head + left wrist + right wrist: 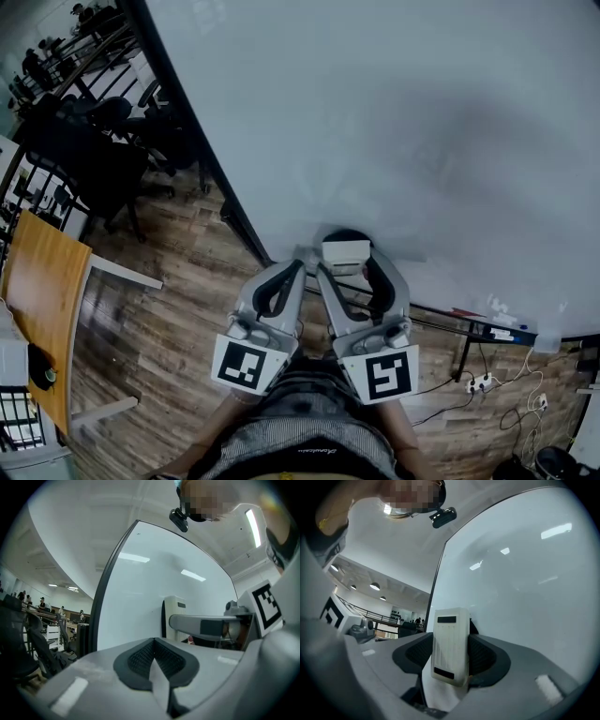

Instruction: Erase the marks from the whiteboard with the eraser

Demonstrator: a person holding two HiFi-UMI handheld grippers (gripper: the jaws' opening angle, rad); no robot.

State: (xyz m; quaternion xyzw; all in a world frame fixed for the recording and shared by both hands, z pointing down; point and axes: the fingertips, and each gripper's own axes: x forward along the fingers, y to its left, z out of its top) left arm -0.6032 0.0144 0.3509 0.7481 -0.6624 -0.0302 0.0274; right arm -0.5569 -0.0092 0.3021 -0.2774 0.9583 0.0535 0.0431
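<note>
The whiteboard (394,122) fills the upper right of the head view; its surface looks white with only a faint grey smudge. Low against the board, my right gripper (345,261) is shut on a white eraser (345,250). In the right gripper view the eraser (451,644) stands upright between the dark pads, beside the board (525,573). My left gripper (302,262) sits just left of it, jaws shut with nothing between them. The left gripper view shows its closed pads (140,660), with the eraser (176,613) and the right gripper's finger (197,623) beyond.
Along the board's lower edge runs a tray (487,328) holding markers. A power strip (480,382) and cables lie on the wooden floor. Black office chairs (103,141) stand at the left, with a wooden desk (42,300) nearer.
</note>
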